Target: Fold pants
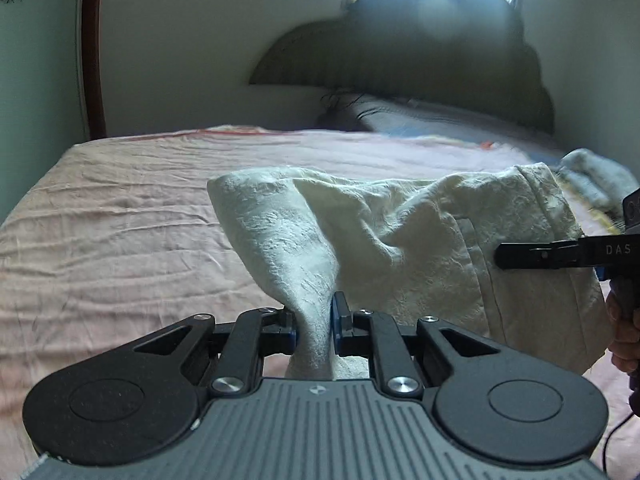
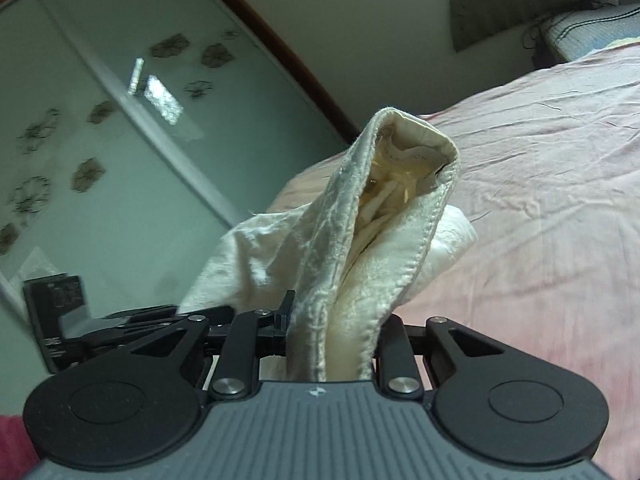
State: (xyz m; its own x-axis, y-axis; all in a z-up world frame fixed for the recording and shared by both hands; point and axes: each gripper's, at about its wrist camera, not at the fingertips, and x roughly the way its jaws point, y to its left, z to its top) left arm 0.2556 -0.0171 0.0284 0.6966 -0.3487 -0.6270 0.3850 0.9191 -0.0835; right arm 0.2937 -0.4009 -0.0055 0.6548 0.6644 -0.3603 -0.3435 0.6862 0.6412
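Note:
Cream textured pants (image 1: pixel 400 232) hang lifted above the pink bed sheet (image 1: pixel 100 216). My left gripper (image 1: pixel 314 320) is shut on a bunched fold of the fabric, which rises between the blue-edged pads. In the left wrist view my right gripper (image 1: pixel 508 258) reaches in from the right edge and pinches the other end of the pants. In the right wrist view the right gripper (image 2: pixel 332 328) is shut on the waistband end of the pants (image 2: pixel 384 216), which stands up with its inside and label showing.
The bed carries a dark headboard (image 1: pixel 400 60) and a pillow (image 1: pixel 400 114) at its far end, with a small pale cloth (image 1: pixel 592 176) at the right. A glass wardrobe door (image 2: pixel 100 120) with flower prints stands beside the bed. A hand (image 1: pixel 624 332) holds the right gripper's handle.

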